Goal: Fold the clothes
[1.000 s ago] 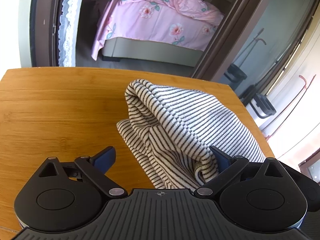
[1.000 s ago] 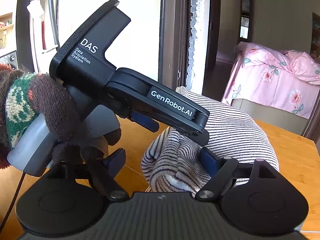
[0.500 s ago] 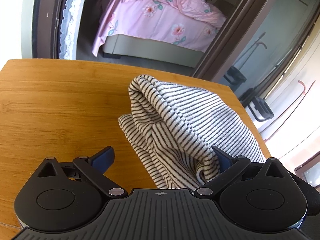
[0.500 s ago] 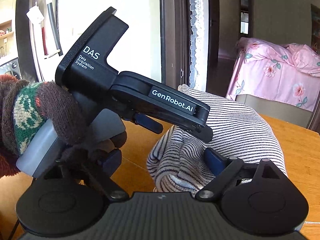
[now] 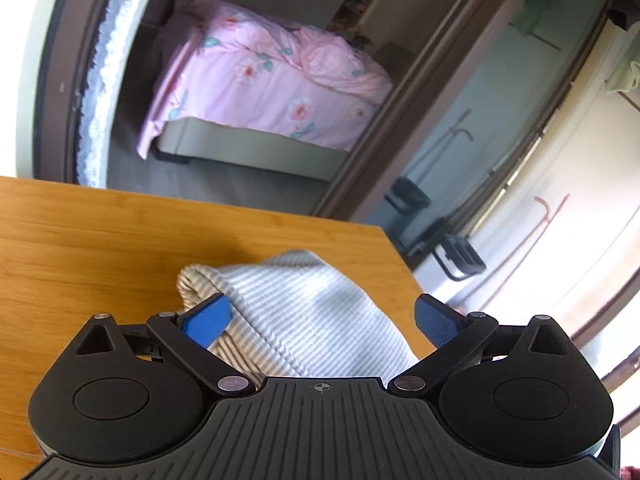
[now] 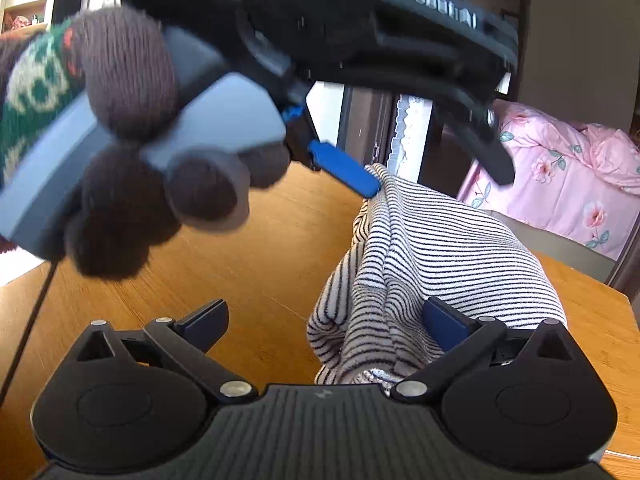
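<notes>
In the left wrist view, the wooden surface [image 5: 100, 240] filled the left side, with a lace-edged doorframe above it. The left claw [image 5: 320, 318] stood wide, its blue pads [image 5: 204, 322] well apart. Between them lay the striped garment [image 5: 308, 312], bunched in a rounded heap near the surface's right edge and blurred in this view. The left pad touched the garment's folded rim; the right pad stood apart from the cloth, past the edge of the surface. Beyond the doorway sat a bed with a pink floral cover [image 5: 272, 84], and to the far right a dark chair [image 5: 460, 256] stood on a sunlit floor.

In the right wrist view, a gloved hand [image 6: 120, 184] in brown knit with a green and white pattern gripped the handle of the left claw [image 6: 432, 176] at the upper left. That claw reached over the garment from above, one blue pad touching the top of the heap and the other finger hanging wide of it. Lower down, the right claw [image 6: 324, 322] was also spread wide, gripping nothing. Its left pad hung over bare wood, while its right pad pressed against the side of the striped garment [image 6: 440, 256], whose folds rose in a lump on the surface [image 6: 248, 264]. The pink bed [image 6: 560, 176] showed at the far right.
</notes>
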A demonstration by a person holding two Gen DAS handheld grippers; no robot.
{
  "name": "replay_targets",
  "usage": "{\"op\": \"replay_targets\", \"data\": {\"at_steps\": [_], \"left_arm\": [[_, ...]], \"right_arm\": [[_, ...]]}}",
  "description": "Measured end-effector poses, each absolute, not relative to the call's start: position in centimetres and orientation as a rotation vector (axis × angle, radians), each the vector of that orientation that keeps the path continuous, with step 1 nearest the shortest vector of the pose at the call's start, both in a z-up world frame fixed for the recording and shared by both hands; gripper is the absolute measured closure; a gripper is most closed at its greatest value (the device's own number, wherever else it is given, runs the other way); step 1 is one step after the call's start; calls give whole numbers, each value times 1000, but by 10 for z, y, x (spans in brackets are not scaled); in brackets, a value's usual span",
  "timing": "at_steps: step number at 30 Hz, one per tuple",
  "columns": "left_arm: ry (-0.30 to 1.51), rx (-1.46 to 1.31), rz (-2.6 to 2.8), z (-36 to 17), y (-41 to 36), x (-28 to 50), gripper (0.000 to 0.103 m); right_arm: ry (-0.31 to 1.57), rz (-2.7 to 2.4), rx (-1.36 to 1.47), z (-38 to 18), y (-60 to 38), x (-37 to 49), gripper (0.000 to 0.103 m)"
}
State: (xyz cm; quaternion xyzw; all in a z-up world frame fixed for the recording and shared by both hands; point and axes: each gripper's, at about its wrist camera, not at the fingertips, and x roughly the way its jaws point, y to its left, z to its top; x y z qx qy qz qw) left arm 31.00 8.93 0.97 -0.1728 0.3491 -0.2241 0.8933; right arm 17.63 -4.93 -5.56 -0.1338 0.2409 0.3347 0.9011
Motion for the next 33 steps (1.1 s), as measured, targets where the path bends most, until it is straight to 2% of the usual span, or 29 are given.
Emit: {"op": "replay_targets", "data": {"at_steps": [3,7,11,14,16,24,27,33], "left_arm": [[781,-306,-426,-10,82,318,3],[865,-367,-367,-40,100,329,3],[869,-419,-373,-50,107,331,3],[849,-397,-361,-43,106,329,3],[808,-366,-339,-30,104,324,4],[629,-307,-337,25,92,303,4],[641,-325,-409,27,77,307,4],[734,-317,-375,-3,67,326,4]], "right_arm": [[480,688,-245,-34,-73,172,0],[477,617,-127,-16,-120,179,0],[541,530,64,-20,-157,223,0],[665,483,-24,-48,-134,258,0],[623,450,-59,-64,-129,245,0],[637,397,-73,-65,-113,251,0],[637,398,-73,-64,-115,251,0],[628,396,-76,-63,-115,245,0]]}}
